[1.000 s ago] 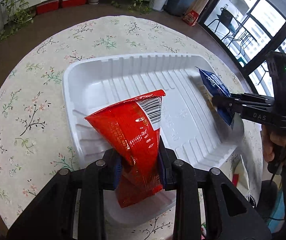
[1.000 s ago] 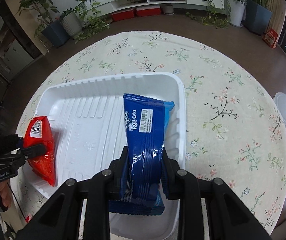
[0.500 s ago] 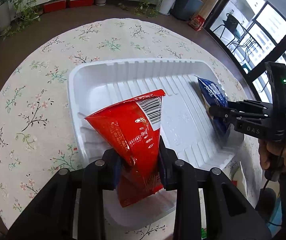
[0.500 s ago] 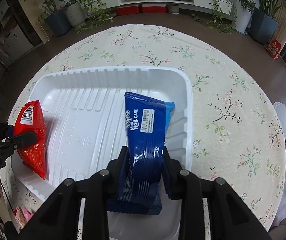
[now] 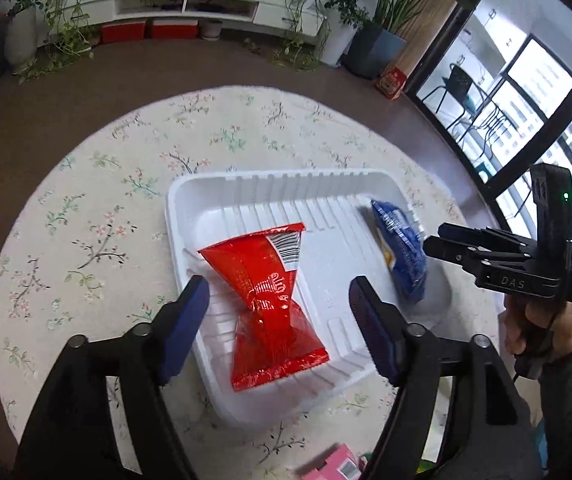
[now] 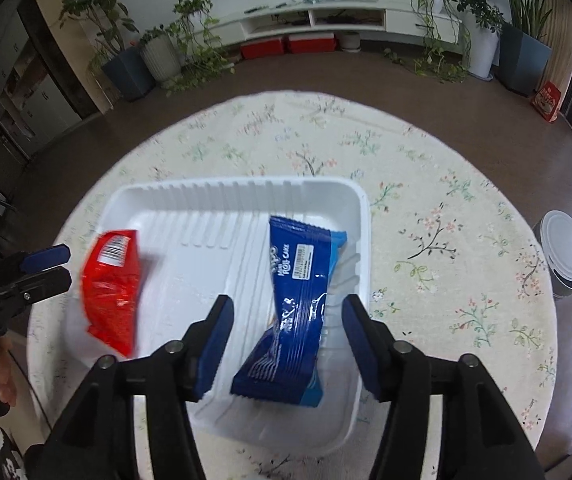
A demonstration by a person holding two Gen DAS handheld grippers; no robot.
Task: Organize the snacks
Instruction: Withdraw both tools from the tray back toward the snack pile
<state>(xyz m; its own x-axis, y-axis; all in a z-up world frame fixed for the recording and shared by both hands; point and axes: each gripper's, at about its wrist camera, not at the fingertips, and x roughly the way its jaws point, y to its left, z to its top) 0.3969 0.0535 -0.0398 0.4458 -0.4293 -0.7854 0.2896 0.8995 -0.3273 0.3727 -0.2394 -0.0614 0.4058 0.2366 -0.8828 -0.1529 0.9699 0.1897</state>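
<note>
surface [image 6: 426, 184]: a round top under a pale floral cloth is carrying everything, and the snacks are being gathered near its middle.
tray [image 6: 242, 190]: a white ribbed plastic tray is sitting on the cloth, serving as the one place where the snacks are being collected.
red snack bag [image 5: 266, 292]: it is lying inside the tray along the left side, barcode end pointing away, its waist pinched in, and nothing is touching it.
blue roll cake packet [image 6: 294, 304]: it is lying inside the tray along the right side, next to the wall, label up and slightly twisted, also free of any grip.
left gripper [image 5: 278, 320]: it is hovering above the red bag with its jaws spread wide apart and holding nothing, which reads as a release into the tray.
right gripper [image 6: 286, 344]: it is hovering above the blue packet with its jaws likewise wide apart and empty.
pink packet [image 5: 334, 464]: a blurred pink item is showing at the surface's near edge, outside the tray, likely another snack waiting to be sorted.
</note>
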